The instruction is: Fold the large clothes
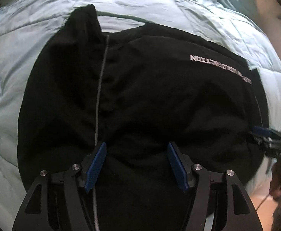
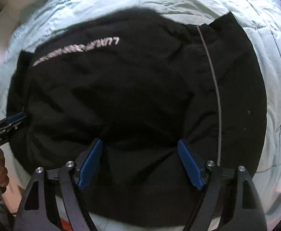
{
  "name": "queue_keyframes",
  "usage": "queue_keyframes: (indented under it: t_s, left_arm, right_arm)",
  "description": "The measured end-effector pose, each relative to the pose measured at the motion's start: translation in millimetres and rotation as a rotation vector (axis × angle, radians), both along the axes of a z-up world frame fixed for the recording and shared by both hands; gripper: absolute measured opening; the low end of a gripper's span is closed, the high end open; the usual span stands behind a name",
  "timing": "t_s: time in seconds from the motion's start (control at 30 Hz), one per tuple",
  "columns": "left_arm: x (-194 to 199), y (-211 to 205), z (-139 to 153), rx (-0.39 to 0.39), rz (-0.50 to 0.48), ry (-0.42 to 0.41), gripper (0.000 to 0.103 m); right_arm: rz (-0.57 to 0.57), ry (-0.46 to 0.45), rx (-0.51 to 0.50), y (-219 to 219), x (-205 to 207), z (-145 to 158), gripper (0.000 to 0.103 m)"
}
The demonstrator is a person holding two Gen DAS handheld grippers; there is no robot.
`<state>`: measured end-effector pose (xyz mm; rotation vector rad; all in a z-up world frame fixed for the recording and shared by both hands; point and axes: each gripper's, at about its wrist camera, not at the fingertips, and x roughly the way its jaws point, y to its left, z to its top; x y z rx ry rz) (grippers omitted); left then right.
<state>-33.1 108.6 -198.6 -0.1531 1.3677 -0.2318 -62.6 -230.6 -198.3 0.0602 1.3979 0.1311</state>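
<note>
1. My left claw [image 1: 137, 146] stands wide, its blue pads [image 1: 95, 166] apart with black cloth bunched between them but not pinched; my right claw [image 2: 140, 143] is just as wide, also pushed into a ridge of cloth with nothing clamped.
2. The black garment [image 1: 150, 96] lies spread on the bed, over a pale blue-green quilt [image 1: 9, 61]. A line of white lettering [image 2: 77, 51] runs across it and a thin grey stripe [image 1: 102, 80] runs down one side. One corner [image 1: 84, 17] stands up at the far edge.
3. I judge the step in hand to be the taking of the near edge: both claws sit at the edge closest to me, well apart along it, each ready to close.
4. Next I would shut both claws on that near edge, taking all layers together, then lift and carry it over toward the far edge so the lettered part is covered. The cloth looks thick and puffy, so a shallow bite may slip.
5. Containers: none that I can see; nothing holds the garment but the bed itself.
</note>
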Motion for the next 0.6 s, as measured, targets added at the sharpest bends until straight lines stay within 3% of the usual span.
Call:
queue_keyframes:
  t_s: [0.1,0.23,0.47,0.6]
  left_arm:
    - [-1,-2,17,0.010,0.002,-0.013,0.067]
    - [-12,-5,59,0.056,-0.034,-0.093,0.067]
    - [-21,-11,160,0.105,-0.030,-0.287,0.067]
    - [-22,-13,209,0.071,0.000,-0.353,0.067]
  right_arm:
    - [-0.050,0.012,0.008,-4,-3,11,0.083]
    - [-0.115,-0.032,0.019,-15,-11,43,0.083]
    - [-0.163,-0.203,0.015,-20,-22,135,0.084]
    - [-0.160,-0.311,0.017,-9,-22,197,0.085]
